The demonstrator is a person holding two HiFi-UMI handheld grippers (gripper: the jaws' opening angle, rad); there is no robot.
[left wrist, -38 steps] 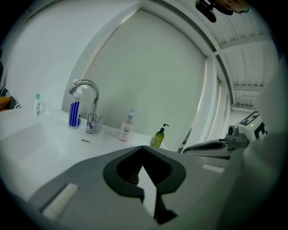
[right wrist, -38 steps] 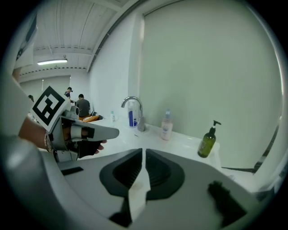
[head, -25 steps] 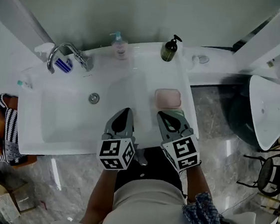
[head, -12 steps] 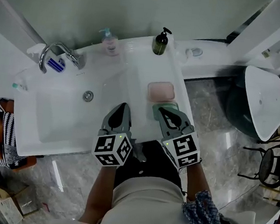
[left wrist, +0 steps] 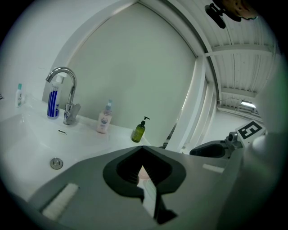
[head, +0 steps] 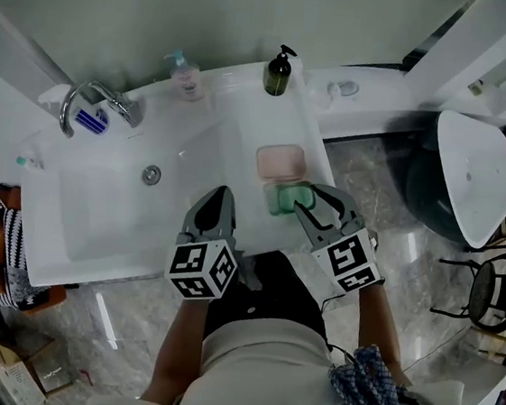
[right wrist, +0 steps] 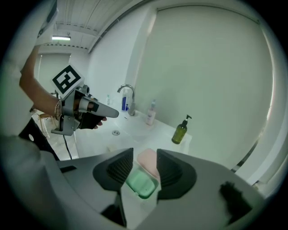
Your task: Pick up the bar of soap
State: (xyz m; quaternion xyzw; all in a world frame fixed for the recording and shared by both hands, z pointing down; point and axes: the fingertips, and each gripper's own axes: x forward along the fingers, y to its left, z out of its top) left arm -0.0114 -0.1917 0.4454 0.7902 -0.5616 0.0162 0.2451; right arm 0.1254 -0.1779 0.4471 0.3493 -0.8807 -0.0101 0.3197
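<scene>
The green bar of soap [head: 288,197] is a smooth, rounded rectangle with a raised rim around it, as if seated in a shallow dish of the same colour. It lies on the right-hand ledge of the white counter [head: 244,119], a little right of centre in the head view. Touching or just beyond its far edge lies a pink bar of soap [head: 281,162], flat, matte and rounded at the corners in the same way. The right tool [right wrist: 145,155] sits just beside the green bar. Its two grey plastic jaws, ribbed on their inner faces, have just been opening and now stand apart. In its own view the green bar shows in the gap between them, but the pads do not press on it. The left tool [head: 222,195], lower centre over the basin's front edge, has its jaws closed tip to tip around an oval hollow, with nothing gripped. The counter is glossy and moulded in one piece with a broad rectangular basin [head: 97,216] and a round metal drain [head: 151,175]. Along the back edge stand a curved chrome faucet [head: 87,101], a pale pink pump bottle [head: 186,76] and a dark olive pump bottle [head: 278,73]. Grey veined marble floor [head: 381,193] shows to the right.
</scene>
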